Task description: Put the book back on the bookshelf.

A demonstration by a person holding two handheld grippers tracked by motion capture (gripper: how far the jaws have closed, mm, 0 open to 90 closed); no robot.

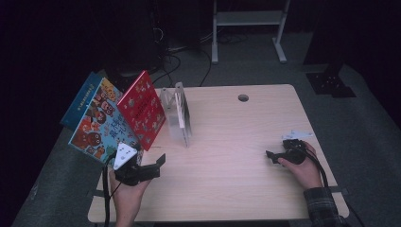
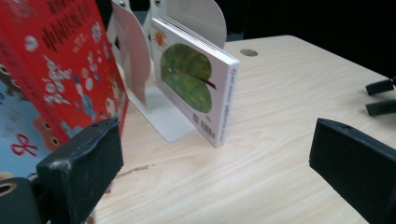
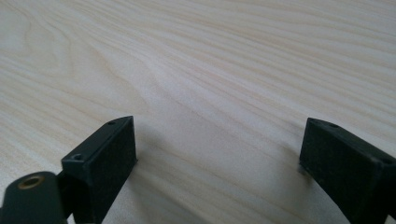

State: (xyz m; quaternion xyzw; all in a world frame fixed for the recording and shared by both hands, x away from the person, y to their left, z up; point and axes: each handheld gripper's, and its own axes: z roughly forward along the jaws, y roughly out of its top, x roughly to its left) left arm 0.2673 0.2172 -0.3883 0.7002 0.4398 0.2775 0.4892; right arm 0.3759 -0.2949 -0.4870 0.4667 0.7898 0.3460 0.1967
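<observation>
Three large picture books lean together at the table's left edge: a blue one [image 1: 80,101], a colourful one [image 1: 101,123] and a red one [image 1: 142,109] [image 2: 60,65]. Right of them, a small board book [image 1: 182,113] with a green leaf on its cover [image 2: 191,84] stands upright against a white metal bookend [image 1: 166,101] [image 2: 159,116]. My left gripper [image 1: 151,164] [image 2: 217,172] is open near the red book's lower corner, facing the board book, holding nothing. My right gripper [image 1: 276,150] [image 3: 219,163] rests open and low over bare wood at the right.
The light wooden table [image 1: 227,142] has a round cable hole [image 1: 243,98] near its far edge. A small white tag [image 1: 297,135] lies beyond my right hand. Dark floor, cables and a white frame [image 1: 248,28] lie behind the table.
</observation>
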